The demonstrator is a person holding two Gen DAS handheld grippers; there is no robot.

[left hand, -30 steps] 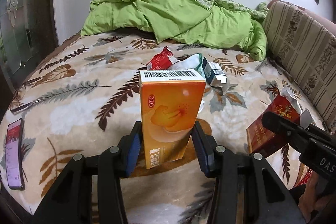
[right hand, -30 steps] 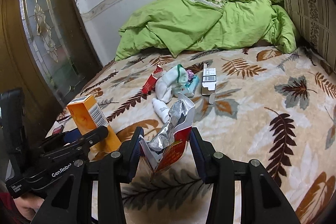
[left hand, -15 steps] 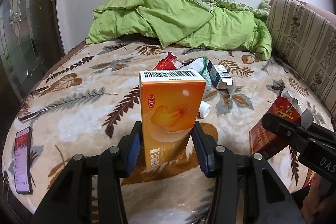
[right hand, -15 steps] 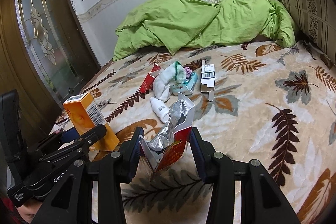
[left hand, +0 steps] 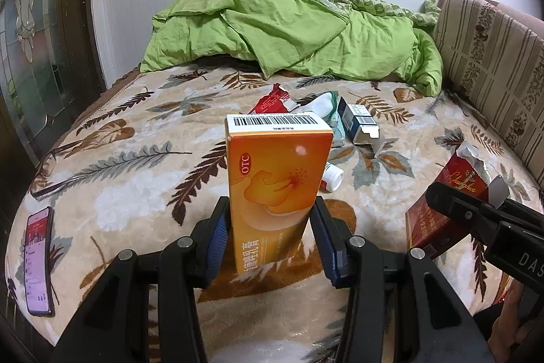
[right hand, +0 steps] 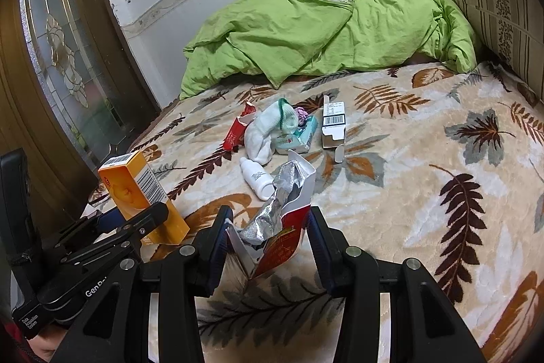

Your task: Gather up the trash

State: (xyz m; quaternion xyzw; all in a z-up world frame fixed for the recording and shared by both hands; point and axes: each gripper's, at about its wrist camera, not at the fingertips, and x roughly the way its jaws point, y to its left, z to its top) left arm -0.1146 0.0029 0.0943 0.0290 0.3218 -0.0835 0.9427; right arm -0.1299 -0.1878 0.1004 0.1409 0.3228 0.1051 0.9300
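Note:
My left gripper (left hand: 271, 244) is shut on an upright orange medicine box (left hand: 277, 182), held above the bed; it also shows in the right wrist view (right hand: 136, 189). My right gripper (right hand: 268, 244) is shut on a torn red cigarette pack with silver foil (right hand: 282, 220), seen at the right of the left wrist view (left hand: 445, 203). Further back on the bed lie a small white bottle (right hand: 256, 177), a white sock (right hand: 268, 133), a red wrapper (right hand: 238, 130), a tissue pack (right hand: 299, 135) and an open white-and-blue box (right hand: 333, 125).
A phone (left hand: 37, 257) lies near the bed's left edge. A green duvet (left hand: 292, 29) is heaped at the back. A striped headboard cushion (left hand: 493, 73) runs along the right. A wooden door with glass (right hand: 57, 56) stands on the left.
Both grippers have drawn back and risen from the bed with their items still held; the trash pile looks farther away.

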